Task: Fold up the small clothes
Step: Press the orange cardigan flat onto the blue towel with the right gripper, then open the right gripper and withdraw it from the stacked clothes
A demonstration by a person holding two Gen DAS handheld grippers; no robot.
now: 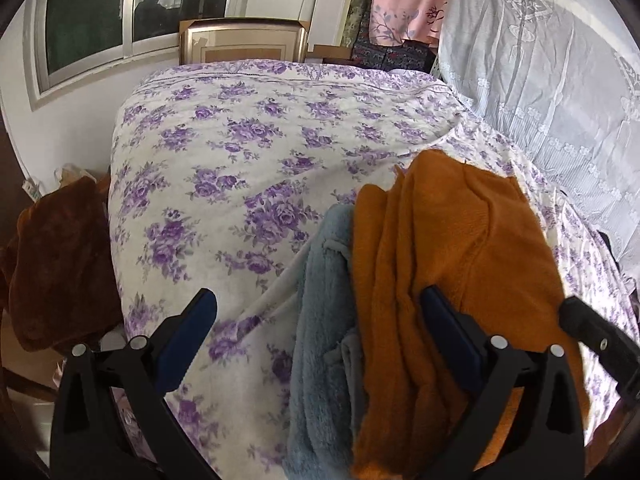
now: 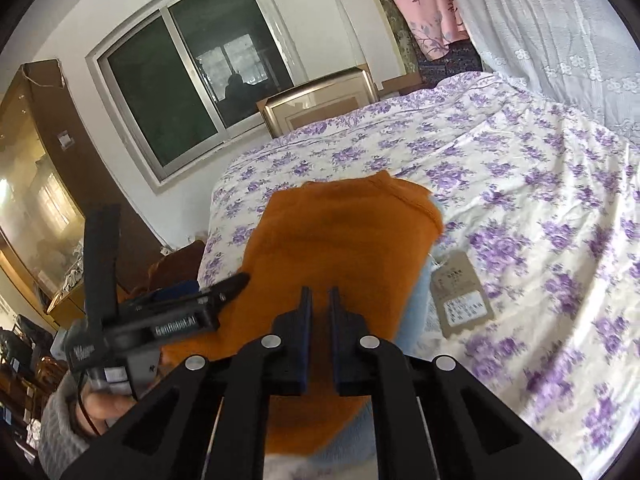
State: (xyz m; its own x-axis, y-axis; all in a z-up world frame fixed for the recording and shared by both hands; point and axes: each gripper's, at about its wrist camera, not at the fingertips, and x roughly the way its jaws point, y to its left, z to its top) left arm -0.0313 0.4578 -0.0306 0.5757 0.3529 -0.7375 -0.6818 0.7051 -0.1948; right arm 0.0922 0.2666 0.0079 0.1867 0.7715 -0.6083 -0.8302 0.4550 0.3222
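An orange fleece garment [image 1: 452, 264] lies bunched over a light blue fleece one [image 1: 320, 320] on the purple-flowered bedspread [image 1: 240, 152]. My left gripper [image 1: 318, 302] is wide open. Its right finger [image 1: 444, 320] rests against the orange cloth and its left finger [image 1: 196, 320] is over bare bedspread. My right gripper [image 2: 320, 300] is closed to a narrow slit on the orange garment [image 2: 340, 240], with orange cloth filling the slit. The blue garment [image 2: 416, 312] peeks out beneath. The left gripper [image 2: 175, 244] stands open at the orange cloth's left edge, held by a hand [image 2: 100, 404].
A paper hang tag [image 2: 460, 296] lies on the bedspread right of the garments. A brown cloth [image 1: 60, 264] is heaped off the bed's left side. A framed picture [image 1: 244, 42] leans under the window, a lace curtain [image 1: 540, 80] hangs at the right, and a wooden cabinet [image 2: 36, 200] stands left.
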